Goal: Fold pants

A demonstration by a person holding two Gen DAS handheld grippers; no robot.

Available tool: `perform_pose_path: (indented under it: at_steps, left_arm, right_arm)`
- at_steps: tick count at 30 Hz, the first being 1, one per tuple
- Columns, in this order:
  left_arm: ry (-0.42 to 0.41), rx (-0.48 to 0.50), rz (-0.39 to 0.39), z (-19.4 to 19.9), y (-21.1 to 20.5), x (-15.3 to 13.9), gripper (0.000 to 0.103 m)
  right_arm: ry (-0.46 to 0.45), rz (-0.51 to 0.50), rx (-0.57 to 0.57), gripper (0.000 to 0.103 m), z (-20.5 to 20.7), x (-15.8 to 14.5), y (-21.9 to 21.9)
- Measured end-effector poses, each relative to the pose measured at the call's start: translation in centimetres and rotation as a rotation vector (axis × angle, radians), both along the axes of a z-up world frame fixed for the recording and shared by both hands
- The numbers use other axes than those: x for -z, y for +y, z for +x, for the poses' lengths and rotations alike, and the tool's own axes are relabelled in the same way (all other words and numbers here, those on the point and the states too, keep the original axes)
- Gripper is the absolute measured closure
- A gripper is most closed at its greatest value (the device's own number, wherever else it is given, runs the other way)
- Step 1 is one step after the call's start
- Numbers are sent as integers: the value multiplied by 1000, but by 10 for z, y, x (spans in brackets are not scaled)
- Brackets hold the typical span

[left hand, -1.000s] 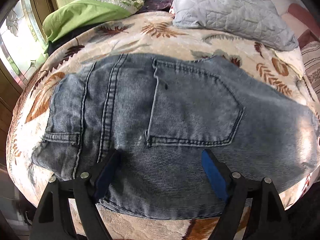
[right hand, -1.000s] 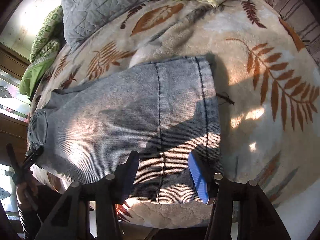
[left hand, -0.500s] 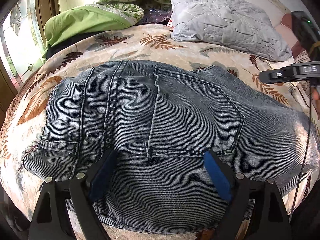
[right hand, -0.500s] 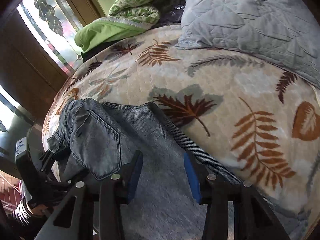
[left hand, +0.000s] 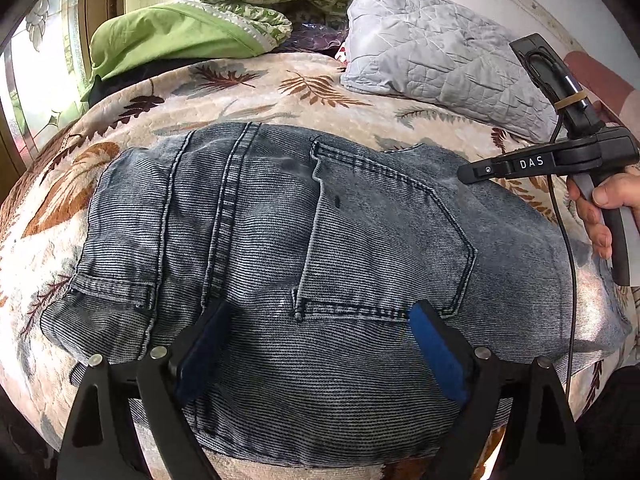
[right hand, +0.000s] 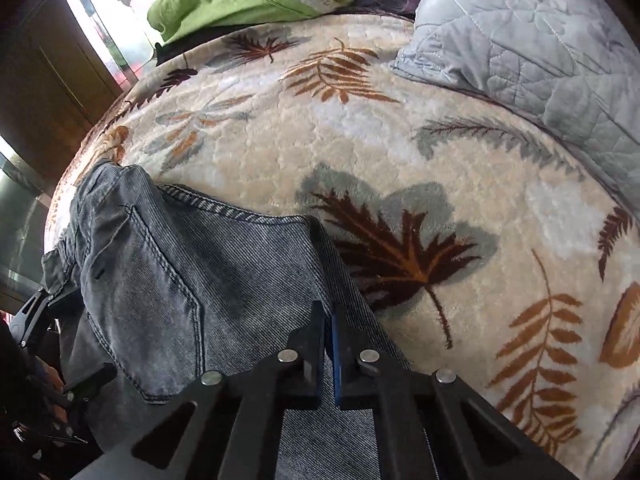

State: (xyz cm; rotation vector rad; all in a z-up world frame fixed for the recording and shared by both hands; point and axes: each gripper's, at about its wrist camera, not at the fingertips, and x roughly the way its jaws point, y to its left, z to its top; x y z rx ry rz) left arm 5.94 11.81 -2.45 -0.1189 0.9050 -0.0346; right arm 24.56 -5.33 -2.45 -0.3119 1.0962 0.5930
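The jeans (left hand: 320, 260) lie spread flat on the bed (left hand: 248, 96), seat side up, with the back pocket (left hand: 384, 248) just ahead of the left tongs (left hand: 320, 344). The left tongs stand wide open low over the denim, one blue pad on either side of the pocket's lower seam, with nothing pinched between them. Their jaws have just been opening a little further.

The right tongs (right hand: 328, 344) are closed; their blue pads meet over the far edge of the jeans (right hand: 208, 280), where the denim borders the leaf-patterned blanket (right hand: 400, 152). Their jaws have just been closing, and whether a fold of cloth is caught between the pads cannot be told. Seen from the left wrist, the right tongs (left hand: 472, 170) reach in from the right, held by a hand (left hand: 604, 208).

Beyond both tongs lie a grey quilted pillow (left hand: 440, 56) and a green pillow (left hand: 168, 36).
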Motion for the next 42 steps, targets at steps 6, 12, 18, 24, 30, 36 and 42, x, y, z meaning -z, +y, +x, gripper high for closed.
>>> perform_pose_path:
  at_steps: [6,12,18,24,30,36,42]
  left_arm:
    - [5,13,16,1,-3,1,8]
    - [8,23,52,-1,-7,3,8]
    - [10,20,70,0,-10,4,8]
    - [6,18,64,0,-10,3,7]
    - [11,0,58,3,-11,3,5]
    - [11,-12,66,4,-13,4,5]
    - [-18,-22,123,-5,-23,-10,5]
  right_arm:
    - [-52,-64,28,99,6,6,10]
    - [-50,44,126,97,3,-6,-3]
    - [-60,158,120,96,-2,-29,18]
    - [55,122,275,94,17,12,13]
    - [-4,270,318,72,-62,-33,-44]
    - [3,354,516,39,-163,-19,-153]
    - [220,633,870,50,-169,33,-277]
